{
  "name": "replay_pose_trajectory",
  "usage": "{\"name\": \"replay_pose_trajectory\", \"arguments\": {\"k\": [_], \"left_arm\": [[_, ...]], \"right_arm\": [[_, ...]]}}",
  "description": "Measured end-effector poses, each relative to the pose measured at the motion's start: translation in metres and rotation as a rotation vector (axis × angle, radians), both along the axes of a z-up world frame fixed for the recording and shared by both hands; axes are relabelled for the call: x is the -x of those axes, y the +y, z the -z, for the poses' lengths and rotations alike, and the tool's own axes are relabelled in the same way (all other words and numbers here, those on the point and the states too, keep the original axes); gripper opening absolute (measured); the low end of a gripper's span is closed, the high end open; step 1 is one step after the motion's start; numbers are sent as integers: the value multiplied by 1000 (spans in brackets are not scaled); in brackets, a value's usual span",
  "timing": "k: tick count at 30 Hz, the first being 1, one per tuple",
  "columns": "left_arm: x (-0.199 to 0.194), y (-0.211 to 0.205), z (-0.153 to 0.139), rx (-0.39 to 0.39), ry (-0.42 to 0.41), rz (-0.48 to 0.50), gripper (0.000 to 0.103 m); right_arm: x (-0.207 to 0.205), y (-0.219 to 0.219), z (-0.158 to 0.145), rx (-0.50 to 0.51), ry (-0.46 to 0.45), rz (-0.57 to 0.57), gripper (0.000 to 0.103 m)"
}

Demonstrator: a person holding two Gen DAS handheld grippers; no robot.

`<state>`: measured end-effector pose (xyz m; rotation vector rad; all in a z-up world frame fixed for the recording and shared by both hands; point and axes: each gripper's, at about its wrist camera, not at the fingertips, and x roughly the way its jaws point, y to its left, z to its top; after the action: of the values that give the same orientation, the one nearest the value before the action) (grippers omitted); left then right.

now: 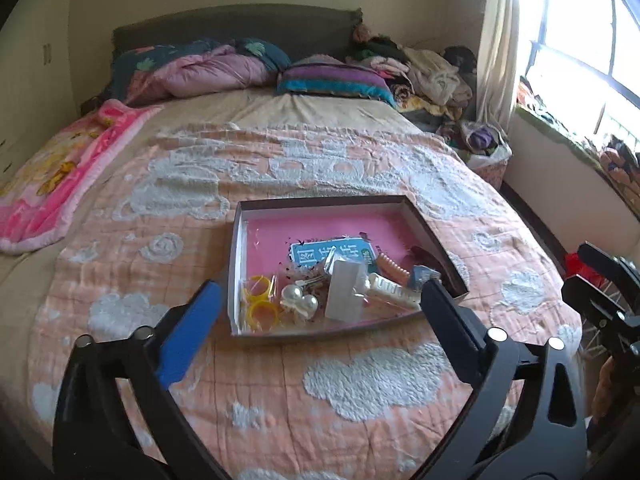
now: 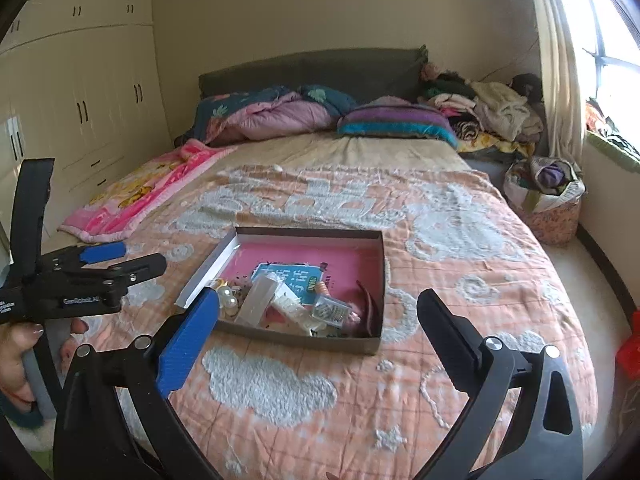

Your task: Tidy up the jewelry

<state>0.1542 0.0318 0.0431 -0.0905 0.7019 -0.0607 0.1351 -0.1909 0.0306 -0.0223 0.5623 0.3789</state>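
- Sorting step in hand, by judgement: the jewelry lies heaped at the near end of the box [image 1: 416,216], so the next pick calls for one piece at a time, approached from above and clear of the box wall, with the far pink floor left as the open place to spread pieces out.
- Box: shallow, dark-walled, pink-lined, resting on the peach quilt [image 1: 280,380] of the bed, near its foot.
- Contents: yellow rings [image 1: 259,298] in the near left corner; pearl piece [image 1: 298,300] just beside them; white comb clip [image 1: 390,290] and orange clip [image 1: 394,266] toward the right; a clear packet standing among them, its contents too blurred to name.
- Left gripper [image 1: 320,304]: jaws spread wide, nothing between them, touching nothing, held above the box's near edge.
- Right gripper [image 2: 318,314]: jaws likewise wide apart, empty, clear of the box.
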Motion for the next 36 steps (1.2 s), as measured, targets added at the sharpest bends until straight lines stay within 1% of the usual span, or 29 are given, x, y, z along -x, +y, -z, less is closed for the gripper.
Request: {"name": "replay_pose_trajectory", "arguments": {"k": [3,7,13,16,18,22,36], "left_arm": [[19,-7,4,14,11,0,94],[42,-16,15,1,30,4,94],[71,-22,36,-18,49,6,94],[81,-21,47,-27,60,0,94],[85,-20,52,-33,72,-4,94],[90,-16,57,-18,85,-11,94],[93,-19,53,-33,91,-19,94]], "right_arm": [[18,-8,-1,-21,-17,10,99],[38,-19,6,-16,-23,25,99],[57,-34,28,-12,21,47,99],[69,-33,33,12,24,38,99],[73,-32,35,18,24,36,99],[78,-30,39,3,36,27,99],[81,-25,38,5,43,22,99]]}}
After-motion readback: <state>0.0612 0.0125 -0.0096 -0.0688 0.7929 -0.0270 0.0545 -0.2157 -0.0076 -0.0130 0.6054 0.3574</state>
